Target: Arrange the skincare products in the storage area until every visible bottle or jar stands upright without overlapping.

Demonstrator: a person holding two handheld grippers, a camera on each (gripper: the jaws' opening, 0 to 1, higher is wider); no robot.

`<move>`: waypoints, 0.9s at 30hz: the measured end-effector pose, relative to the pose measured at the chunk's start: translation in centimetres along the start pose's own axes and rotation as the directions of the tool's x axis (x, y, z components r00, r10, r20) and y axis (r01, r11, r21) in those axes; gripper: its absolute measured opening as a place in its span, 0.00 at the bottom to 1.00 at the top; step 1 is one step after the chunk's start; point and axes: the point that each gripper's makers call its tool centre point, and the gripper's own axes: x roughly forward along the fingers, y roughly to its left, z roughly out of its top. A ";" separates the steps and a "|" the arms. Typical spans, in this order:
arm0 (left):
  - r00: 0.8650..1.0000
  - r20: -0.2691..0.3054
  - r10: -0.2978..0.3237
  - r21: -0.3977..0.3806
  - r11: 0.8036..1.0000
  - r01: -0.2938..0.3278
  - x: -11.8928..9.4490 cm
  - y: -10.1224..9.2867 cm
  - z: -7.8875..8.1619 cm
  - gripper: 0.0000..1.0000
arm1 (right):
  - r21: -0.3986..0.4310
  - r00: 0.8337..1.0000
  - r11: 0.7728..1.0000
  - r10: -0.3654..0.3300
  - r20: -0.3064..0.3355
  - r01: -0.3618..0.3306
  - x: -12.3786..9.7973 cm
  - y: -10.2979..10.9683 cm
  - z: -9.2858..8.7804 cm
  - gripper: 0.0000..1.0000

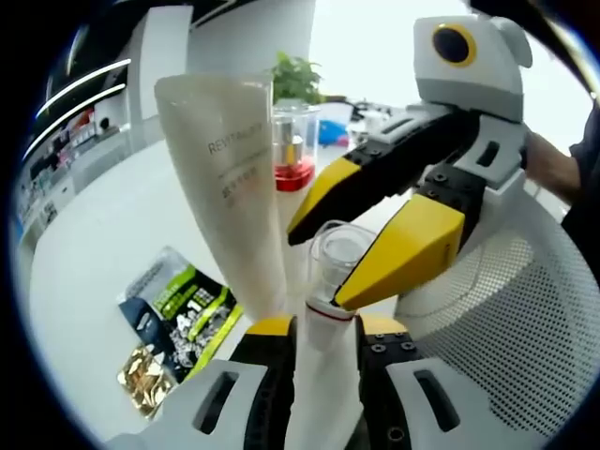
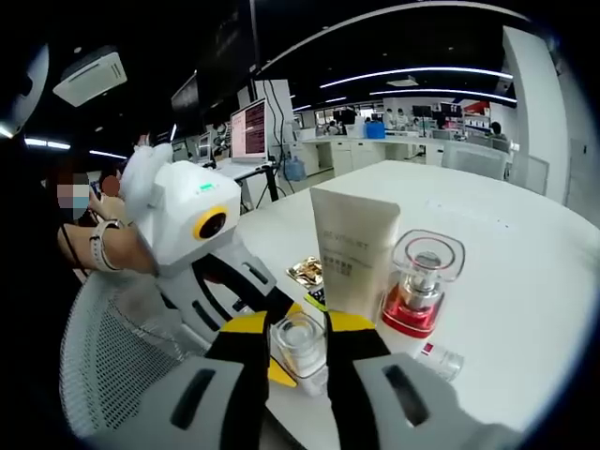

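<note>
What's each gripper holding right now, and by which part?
Both hold the same small clear-capped bottle: the left gripper clamps its white body, the right gripper pinches its clear cap.

white table | ceiling light strips | monitor

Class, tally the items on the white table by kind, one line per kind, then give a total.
Cream tube: 1
Clear-capped bottles: 2, one held, one red-based
Flat sachets: 2, green-black, gold
Small vial lying down: 1
Total: 6
</note>
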 end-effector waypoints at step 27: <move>0.999 -0.043 0.005 0.003 1.000 -0.005 -0.4 0.1 -0.4 0.17 | -0.006 0.982 1.000 0.008 -0.191 -0.009 -1.7 -0.9 -4.8 0.24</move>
